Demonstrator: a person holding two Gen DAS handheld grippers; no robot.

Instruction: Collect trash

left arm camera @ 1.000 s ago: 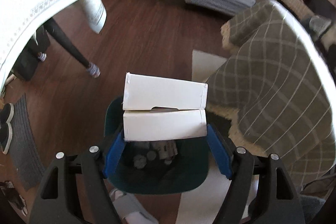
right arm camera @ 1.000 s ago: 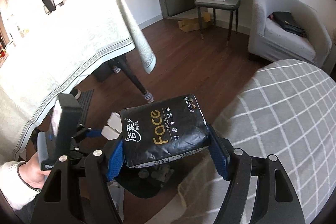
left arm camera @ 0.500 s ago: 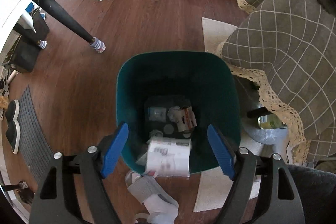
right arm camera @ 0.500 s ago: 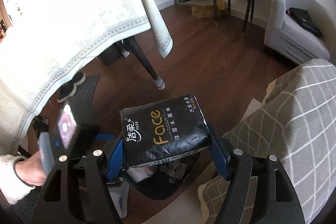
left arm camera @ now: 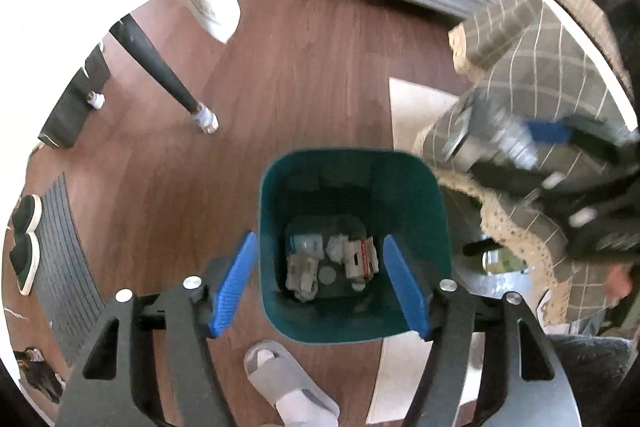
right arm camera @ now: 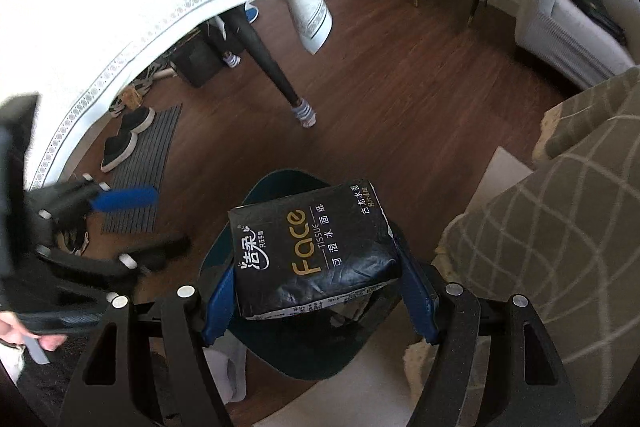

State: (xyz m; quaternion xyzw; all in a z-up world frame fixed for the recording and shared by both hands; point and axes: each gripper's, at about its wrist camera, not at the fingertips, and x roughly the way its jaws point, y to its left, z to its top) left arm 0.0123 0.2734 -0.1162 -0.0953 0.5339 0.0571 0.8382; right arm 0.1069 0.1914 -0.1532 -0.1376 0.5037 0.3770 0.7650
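Note:
A dark green bin [left arm camera: 352, 323] stands on the wood floor, with white cartons and crumpled paper [left arm camera: 332, 259] at its bottom. My left gripper [left arm camera: 320, 283] hangs over the bin's near side. Its jaws are closing and nothing is between the blue pads. My right gripper [right arm camera: 316, 291] is shut on a black tissue pack [right arm camera: 312, 251] marked "Face", held above the same bin [right arm camera: 304, 347]. In the left wrist view that pack [left arm camera: 504, 143] shows blurred at the right. In the right wrist view the left gripper [right arm camera: 148, 221] is at the left edge, in a person's hand.
A table with a white cloth [right arm camera: 120, 7] and a black leg [right arm camera: 272, 67] stands to the left, with shoes on a mat [right arm camera: 124, 139]. A sofa with a checked cover [right arm camera: 560, 227] borders the bin on the right. A slippered foot [left arm camera: 288, 379] is just below the bin.
The left gripper let go of the white box, which dropped into the bin, and its jaws have since narrowed. The right gripper has come down over the bin with the tissue pack.

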